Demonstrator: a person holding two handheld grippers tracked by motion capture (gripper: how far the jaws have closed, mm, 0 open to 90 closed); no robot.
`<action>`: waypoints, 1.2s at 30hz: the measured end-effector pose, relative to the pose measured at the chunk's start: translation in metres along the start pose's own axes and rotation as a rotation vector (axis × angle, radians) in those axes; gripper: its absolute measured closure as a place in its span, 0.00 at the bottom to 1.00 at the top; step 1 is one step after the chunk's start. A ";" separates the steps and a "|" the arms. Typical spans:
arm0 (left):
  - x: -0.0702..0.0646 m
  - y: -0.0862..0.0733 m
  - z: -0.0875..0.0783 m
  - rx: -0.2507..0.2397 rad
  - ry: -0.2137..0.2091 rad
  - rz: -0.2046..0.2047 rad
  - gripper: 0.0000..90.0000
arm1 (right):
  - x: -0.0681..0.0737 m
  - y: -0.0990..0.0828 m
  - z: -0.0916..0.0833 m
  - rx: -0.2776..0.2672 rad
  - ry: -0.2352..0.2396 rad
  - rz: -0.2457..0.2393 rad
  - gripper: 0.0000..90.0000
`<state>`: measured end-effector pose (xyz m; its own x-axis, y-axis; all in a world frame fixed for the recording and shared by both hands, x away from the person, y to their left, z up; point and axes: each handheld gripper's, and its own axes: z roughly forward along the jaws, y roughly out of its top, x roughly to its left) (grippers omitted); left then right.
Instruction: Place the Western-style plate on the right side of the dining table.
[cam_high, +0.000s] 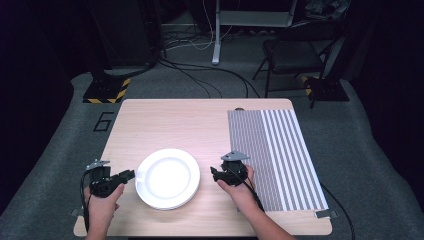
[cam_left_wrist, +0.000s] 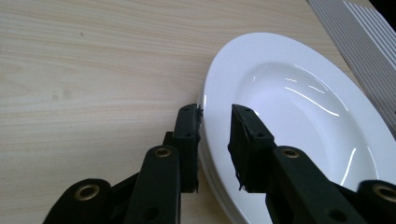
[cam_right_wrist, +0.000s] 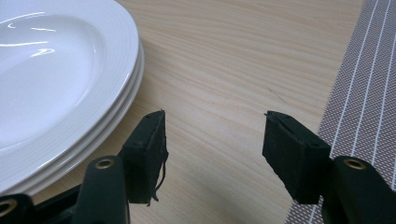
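Plate stack (cam_high: 167, 178): glazed white, rigid, slippery, breakable; grip top rim. Left gripper (cam_left_wrist: 215, 122) jaws astride rim, unclosed; right gripper (cam_right_wrist: 212, 128) agape, empty.

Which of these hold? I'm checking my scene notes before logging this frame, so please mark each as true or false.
1. The plates form a stack. True.
2. The left gripper is clamped shut on a mug. False: its jaws straddle the top plate's rim, and there is a gap on the inner side.
3. The right gripper is open over bare wood. True.
4. The striped placemat lies under the plates. False: it lies apart, on the table's right side.
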<state>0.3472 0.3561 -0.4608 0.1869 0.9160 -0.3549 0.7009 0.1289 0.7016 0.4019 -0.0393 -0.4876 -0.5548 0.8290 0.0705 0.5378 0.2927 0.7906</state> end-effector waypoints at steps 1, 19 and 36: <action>-0.001 -0.001 0.000 0.010 -0.011 -0.005 0.82 | 0.001 0.000 0.000 -0.006 0.004 0.001 0.43; 0.000 -0.007 0.008 0.058 -0.023 -0.027 0.89 | 0.013 0.003 0.001 -0.032 0.090 0.021 0.51; -0.009 -0.011 0.013 0.081 0.036 0.055 0.92 | 0.035 0.003 0.007 0.012 0.222 0.036 0.45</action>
<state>0.3468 0.3416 -0.4729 0.2027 0.9342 -0.2934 0.7441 0.0478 0.6663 0.3883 -0.0067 -0.4872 -0.6605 0.7142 0.2317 0.5663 0.2713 0.7782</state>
